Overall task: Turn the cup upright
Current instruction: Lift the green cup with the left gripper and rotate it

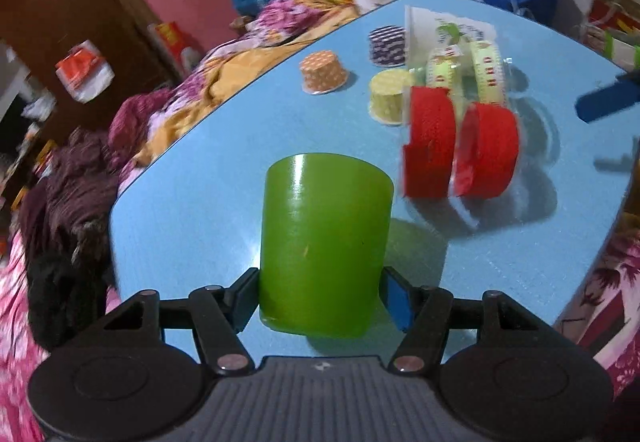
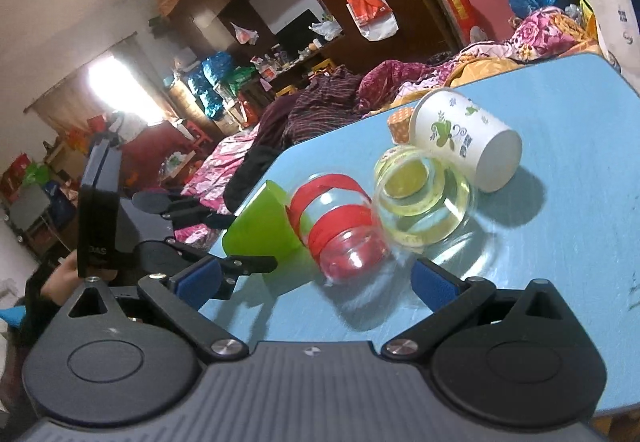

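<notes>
My left gripper (image 1: 319, 296) is shut on a green plastic cup (image 1: 323, 242), which stands upside down on the blue table (image 1: 208, 170), closed base up. The green cup also shows in the right wrist view (image 2: 262, 222), with the left gripper's black body beside it. My right gripper (image 2: 316, 280) is open and empty, low over the table, facing a clear glass with red bands (image 2: 342, 230) that lies on its side. A second glass with yellow bands (image 2: 424, 202) and a white paper cup with green print (image 2: 464, 138) also lie on their sides.
Small upturned paper cups stand farther back: orange (image 1: 323, 72), yellow (image 1: 390, 96) and dark dotted (image 1: 387, 45). The red-banded glass (image 1: 460, 146) lies right of the green cup. Clothes and bedding are heaped past the table's left edge. Bags stand behind the table.
</notes>
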Demonstrator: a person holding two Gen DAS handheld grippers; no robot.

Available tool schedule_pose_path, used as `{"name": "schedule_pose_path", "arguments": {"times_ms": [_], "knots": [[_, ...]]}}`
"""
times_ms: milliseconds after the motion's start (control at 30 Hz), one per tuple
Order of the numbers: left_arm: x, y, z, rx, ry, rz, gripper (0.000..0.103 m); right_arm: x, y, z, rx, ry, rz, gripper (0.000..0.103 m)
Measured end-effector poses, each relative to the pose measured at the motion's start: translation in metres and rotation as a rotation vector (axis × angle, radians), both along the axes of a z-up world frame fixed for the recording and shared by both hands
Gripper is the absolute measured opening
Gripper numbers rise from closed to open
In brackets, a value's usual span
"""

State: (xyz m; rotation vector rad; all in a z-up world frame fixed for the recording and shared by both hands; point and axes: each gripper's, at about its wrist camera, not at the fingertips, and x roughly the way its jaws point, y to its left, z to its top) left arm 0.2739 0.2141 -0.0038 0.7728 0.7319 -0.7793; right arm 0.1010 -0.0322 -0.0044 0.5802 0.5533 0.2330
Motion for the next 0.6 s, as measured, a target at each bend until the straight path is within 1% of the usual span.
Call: {"name": "schedule_pose_path", "arguments": {"times_ms": [100, 200, 267, 300, 367, 467, 500, 567, 600], "knots": [[0.004, 0.011, 0.003, -0.057, 0.001, 0.089, 0.067, 0.002, 0.002, -0.006, 0.012, 0.003, 0.005, 0.102], [0.002, 0.03, 0.012, -0.145, 0.01, 0.144, 0.067, 0.005, 0.009, -0.013, -0.011, 0.021, 0.031, 0.102], [-0.007, 0.043, 0.018, -0.217, 0.025, 0.153, 0.067, 0.005, 0.009, -0.014, -0.009, 0.024, 0.032, 0.102], [-0.013, 0.045, 0.019, -0.243, 0.034, 0.151, 0.067, 0.004, 0.007, -0.014, -0.001, 0.02, 0.03, 0.102], [-0.026, 0.051, 0.019, -0.321, 0.062, 0.151, 0.067, 0.002, 0.005, -0.013, 0.001, 0.015, 0.022, 0.102], [-0.041, 0.048, 0.011, -0.422, 0.129, 0.144, 0.067, -0.007, 0.0, -0.013, -0.013, 0.011, 0.001, 0.102], [-0.047, 0.047, 0.009, -0.444, 0.148, 0.137, 0.067, -0.01, -0.002, -0.013, -0.017, 0.01, -0.006, 0.102], [-0.06, 0.049, 0.008, -0.52, 0.188, 0.137, 0.067, -0.018, -0.004, -0.013, -0.029, 0.007, -0.027, 0.102], [-0.066, 0.047, 0.006, -0.531, 0.204, 0.127, 0.067, -0.021, -0.006, -0.014, -0.034, 0.006, -0.036, 0.102]]}}
